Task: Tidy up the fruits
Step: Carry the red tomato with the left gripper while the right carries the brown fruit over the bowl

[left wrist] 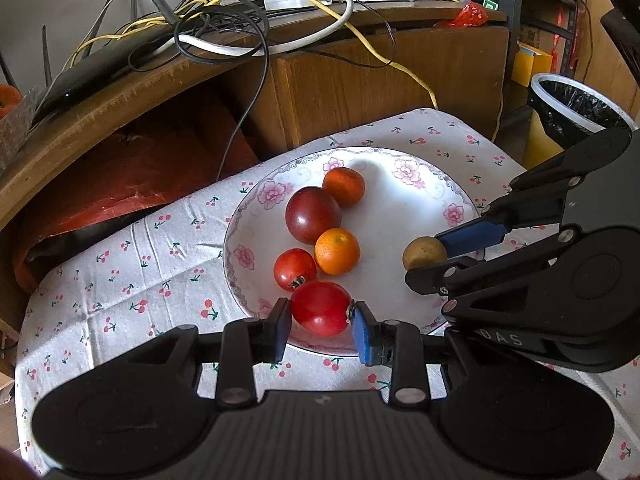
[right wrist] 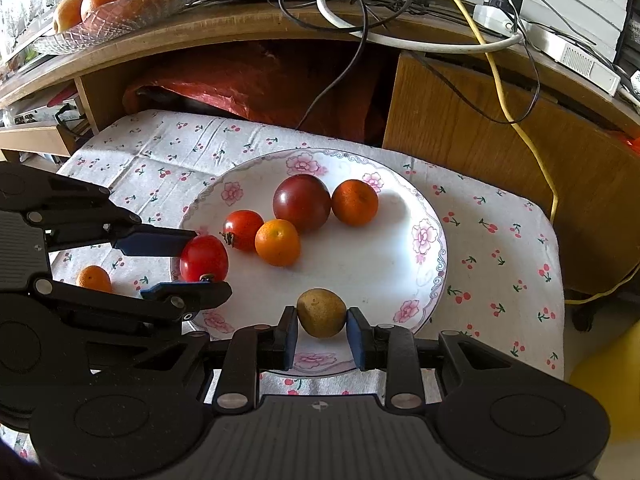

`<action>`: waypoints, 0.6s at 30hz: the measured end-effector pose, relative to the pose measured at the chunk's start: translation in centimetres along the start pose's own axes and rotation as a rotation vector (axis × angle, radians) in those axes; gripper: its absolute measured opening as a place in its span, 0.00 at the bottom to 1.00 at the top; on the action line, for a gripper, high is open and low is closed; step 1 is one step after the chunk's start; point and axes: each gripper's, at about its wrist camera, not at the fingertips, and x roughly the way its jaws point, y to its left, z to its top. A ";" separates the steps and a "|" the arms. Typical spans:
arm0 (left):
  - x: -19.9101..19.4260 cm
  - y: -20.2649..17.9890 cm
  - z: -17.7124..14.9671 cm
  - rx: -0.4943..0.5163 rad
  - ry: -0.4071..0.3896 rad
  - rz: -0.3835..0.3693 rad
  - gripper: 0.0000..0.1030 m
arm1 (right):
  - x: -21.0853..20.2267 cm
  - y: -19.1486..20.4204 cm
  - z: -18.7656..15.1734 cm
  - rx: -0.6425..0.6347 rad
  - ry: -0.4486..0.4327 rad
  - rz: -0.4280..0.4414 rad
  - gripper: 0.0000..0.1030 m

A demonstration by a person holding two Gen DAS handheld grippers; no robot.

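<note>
The left gripper [left wrist: 321,322] is clamped on a red tomato [left wrist: 321,307] at the plate's [left wrist: 404,208] 7 o'clock rim, stem end against one pad. The right gripper [right wrist: 321,334] pinches a brown fruit [right wrist: 321,312] at the plate's 6 o'clock edge. Both hang just over the plate, so I judge each needs only lowering and release. One orange [right wrist: 94,279] lies off-plate at 9 o'clock, nearer the left gripper.

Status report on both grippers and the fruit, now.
Left gripper shut on red tomato at plate rim. Right gripper shut on brown fruit. One small orange off-plate on cloth. Nothing blocking.
</note>
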 end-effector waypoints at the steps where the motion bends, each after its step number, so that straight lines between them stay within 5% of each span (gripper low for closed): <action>1: 0.0 0.0 0.0 0.000 0.000 0.000 0.39 | 0.1 0.0 0.0 0.000 0.001 -0.001 0.24; 18: 0.9 0.4 0.3 -0.001 0.001 0.005 0.38 | 0.9 -0.1 0.2 -0.007 0.003 -0.003 0.25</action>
